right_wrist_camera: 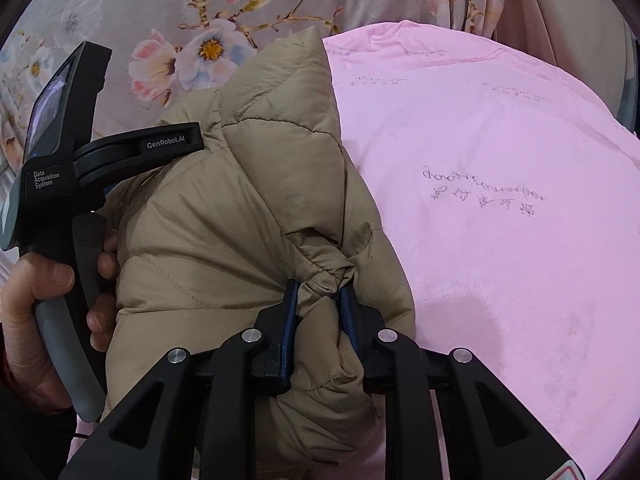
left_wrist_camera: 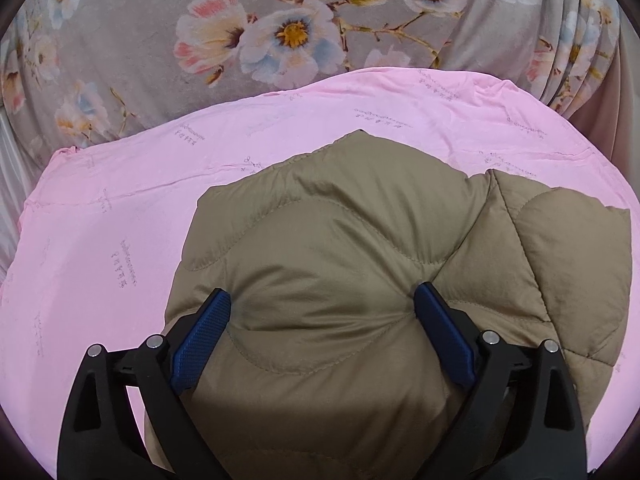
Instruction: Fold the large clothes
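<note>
A tan quilted puffer jacket (left_wrist_camera: 332, 248) lies bunched on a pink sheet (left_wrist_camera: 100, 248). My left gripper (left_wrist_camera: 322, 302) is open, its blue pads (left_wrist_camera: 204, 332) pressed down on the jacket's padded surface with the fabric bulging between them. In the right wrist view the jacket (right_wrist_camera: 224, 216) is folded into a thick bundle. My right gripper (right_wrist_camera: 318, 300) is shut on a gathered, elastic edge of the jacket near its right side. The left gripper's body (right_wrist_camera: 72, 168) and the hand holding it show at the left of that view, resting on the jacket.
The pink sheet (right_wrist_camera: 500, 208) with faint printed script stretches to the right of the jacket. A grey floral fabric (left_wrist_camera: 248, 32) lies behind it, with pleated folds (left_wrist_camera: 580, 52) at the far right.
</note>
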The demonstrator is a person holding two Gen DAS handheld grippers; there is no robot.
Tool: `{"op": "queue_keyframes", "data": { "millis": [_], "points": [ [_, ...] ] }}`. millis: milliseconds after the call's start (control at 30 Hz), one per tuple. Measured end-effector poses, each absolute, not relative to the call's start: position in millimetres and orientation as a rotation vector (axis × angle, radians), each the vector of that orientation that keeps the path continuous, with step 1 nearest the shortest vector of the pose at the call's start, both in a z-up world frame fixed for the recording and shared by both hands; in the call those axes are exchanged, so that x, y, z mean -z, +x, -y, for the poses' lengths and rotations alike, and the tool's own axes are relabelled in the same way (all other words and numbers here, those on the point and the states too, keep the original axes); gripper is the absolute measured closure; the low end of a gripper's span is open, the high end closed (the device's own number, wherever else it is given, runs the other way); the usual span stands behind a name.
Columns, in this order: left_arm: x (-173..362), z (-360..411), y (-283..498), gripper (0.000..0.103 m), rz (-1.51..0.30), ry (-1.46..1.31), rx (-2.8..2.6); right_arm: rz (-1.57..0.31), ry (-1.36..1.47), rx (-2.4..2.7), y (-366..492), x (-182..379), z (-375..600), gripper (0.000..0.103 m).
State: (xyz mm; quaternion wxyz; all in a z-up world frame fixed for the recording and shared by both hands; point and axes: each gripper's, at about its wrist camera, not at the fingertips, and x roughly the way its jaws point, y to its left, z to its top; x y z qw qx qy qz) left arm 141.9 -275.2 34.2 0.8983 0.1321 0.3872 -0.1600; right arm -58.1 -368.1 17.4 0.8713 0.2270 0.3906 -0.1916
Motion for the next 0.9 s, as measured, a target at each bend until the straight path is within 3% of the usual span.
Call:
{"op": "queue_keyframes", "data": {
  "millis": [233, 500, 633, 767, 900],
  "points": [
    [-42, 267, 141, 0.011, -0.802, 0.243, 0.342, -0.804, 0.476, 0.412, -64, -26, 368, 0.083],
    [-101, 234, 147, 0.011, -0.824, 0.163, 0.328, -0.654, 0.353, 0.427, -39, -126, 373, 0.079],
    [-129, 227, 165, 0.011, -0.801, 0.149, 0.303, -0.610, 0.340, 0.410, 6, -149, 382, 0.079],
    [-127, 229, 196, 0.011, -0.831, 0.131, 0.265, -0.636, 0.353, 0.388, 51, -136, 389, 0.079],
    [-93, 238, 224, 0.012, -0.923, 0.113, 0.263, -0.709, 0.365, 0.418, 83, -97, 402, 0.079]
  ]
}}
